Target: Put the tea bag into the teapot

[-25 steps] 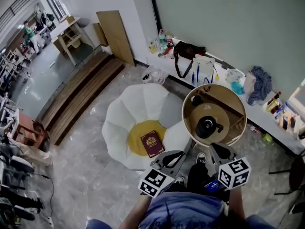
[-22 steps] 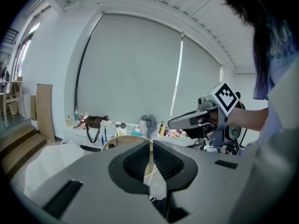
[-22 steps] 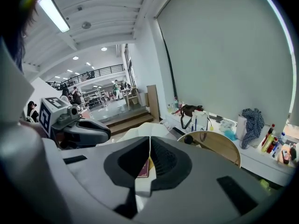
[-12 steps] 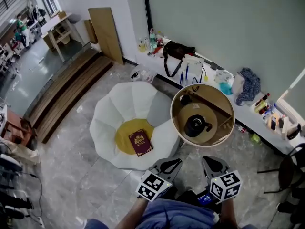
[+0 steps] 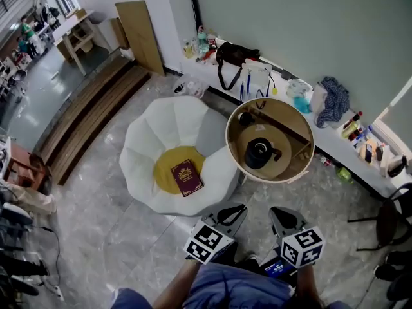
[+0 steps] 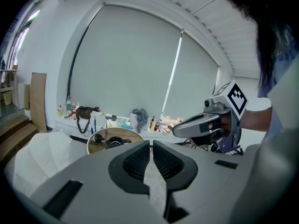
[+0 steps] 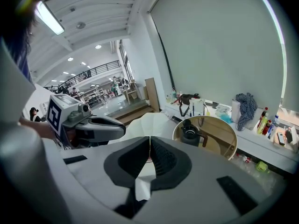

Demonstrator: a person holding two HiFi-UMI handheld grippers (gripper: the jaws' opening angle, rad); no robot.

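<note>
The round wooden table sits right of centre in the head view, with the black teapot standing upright near its middle and a small dark object towards its upper-left rim. No view lets me make out the tea bag. Compared with a second ago, the table, teapot and everything around them lie higher and further left in the frame. The white petal-shaped seat and the dark red book on its yellow cushion have shifted the same way. The left gripper and the right gripper are at the bottom centre, side by side and pointing up the frame towards the table. A second ago the right gripper's tip overlapped the table's lower rim; a strip of grey floor now separates them, and its marker cube has dropped lower and moved left. The left gripper's cube is almost where it was. In the left gripper view the jaws are drawn together with only a sliver of gap and nothing between them. In the right gripper view the jaws are pressed together and empty, with the teapot ahead on the table at centre right.
</note>
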